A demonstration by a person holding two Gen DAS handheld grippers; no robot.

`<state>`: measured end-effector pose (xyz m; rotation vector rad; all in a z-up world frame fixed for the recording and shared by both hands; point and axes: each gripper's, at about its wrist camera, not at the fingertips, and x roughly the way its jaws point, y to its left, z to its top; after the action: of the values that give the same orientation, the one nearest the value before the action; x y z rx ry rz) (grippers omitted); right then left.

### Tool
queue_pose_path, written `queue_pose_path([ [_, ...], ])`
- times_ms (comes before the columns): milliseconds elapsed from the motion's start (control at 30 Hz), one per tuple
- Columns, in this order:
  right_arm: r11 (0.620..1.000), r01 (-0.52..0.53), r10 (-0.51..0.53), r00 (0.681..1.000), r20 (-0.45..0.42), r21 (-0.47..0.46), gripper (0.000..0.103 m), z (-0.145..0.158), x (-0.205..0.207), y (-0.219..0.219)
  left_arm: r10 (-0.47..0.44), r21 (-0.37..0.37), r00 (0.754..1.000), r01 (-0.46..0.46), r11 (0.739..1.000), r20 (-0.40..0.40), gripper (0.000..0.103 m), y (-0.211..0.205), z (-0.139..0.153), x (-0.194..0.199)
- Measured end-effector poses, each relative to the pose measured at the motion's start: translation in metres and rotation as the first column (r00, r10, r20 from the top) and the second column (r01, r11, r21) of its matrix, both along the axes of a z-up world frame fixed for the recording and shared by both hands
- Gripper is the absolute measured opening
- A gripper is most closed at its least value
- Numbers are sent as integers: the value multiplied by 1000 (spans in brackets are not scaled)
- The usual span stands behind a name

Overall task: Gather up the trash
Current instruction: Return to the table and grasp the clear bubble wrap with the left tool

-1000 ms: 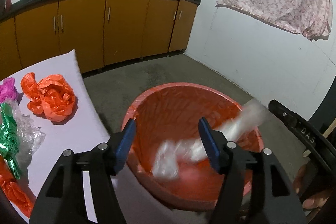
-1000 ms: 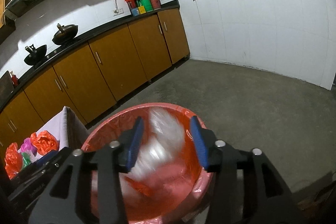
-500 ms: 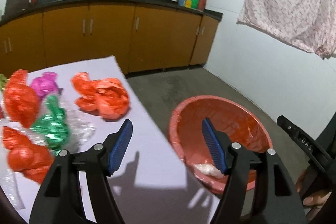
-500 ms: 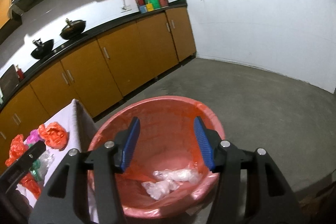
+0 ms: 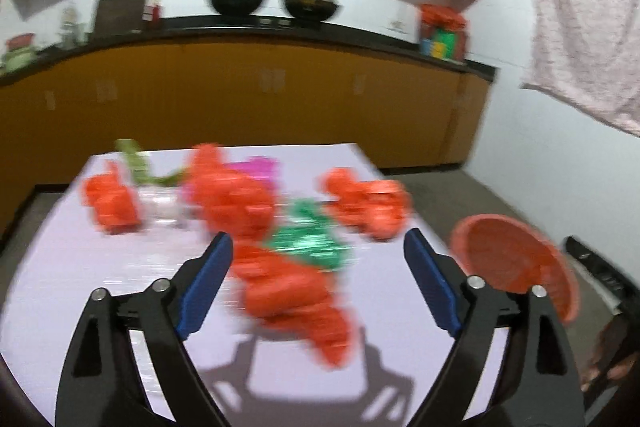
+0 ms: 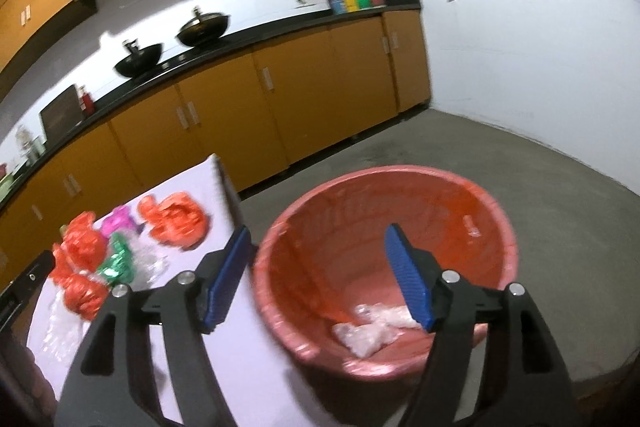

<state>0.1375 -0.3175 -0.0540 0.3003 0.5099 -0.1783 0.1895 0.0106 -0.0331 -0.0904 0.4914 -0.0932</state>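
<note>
— What does the left wrist view show?

— A pale table (image 5: pixel 100 267) in a kitchen with orange cabinets (image 5: pixel 240 99) and two black woks (image 5: pixel 272 5) on the dark counter. Crumpled orange bags (image 5: pixel 288 291), a green wrapper (image 5: pixel 308 243) and a pink one (image 5: pixel 260 167) lie blurred on the table. The left gripper (image 5: pixel 316 275) hangs above them, jaws opening, nothing between them. A second ago it faced the bin; now the red bin (image 5: pixel 516 259) sits off to the right.

— And the right wrist view?

— The right gripper (image 6: pixel 320 277) hovers over the red bin (image 6: pixel 472 227) on the grey floor (image 6: pixel 520 163), beside the table. Its jaws are opening and empty. The clear plastic (image 6: pixel 372 331), earlier blurred between them, lies crumpled at the bin's bottom.
</note>
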Motion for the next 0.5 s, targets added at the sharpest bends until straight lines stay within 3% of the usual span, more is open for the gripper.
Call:
queue_pose_path([
  [233,987,-154,154,988,-11,36,78,-6,8,58,181,30,977,-178,984,-110,92,87,-28,6],
  [500,944,-328,329,943,-39,30,80,-11,18,127,168,21,963,-168,986,-213,93,108,-55,20],
])
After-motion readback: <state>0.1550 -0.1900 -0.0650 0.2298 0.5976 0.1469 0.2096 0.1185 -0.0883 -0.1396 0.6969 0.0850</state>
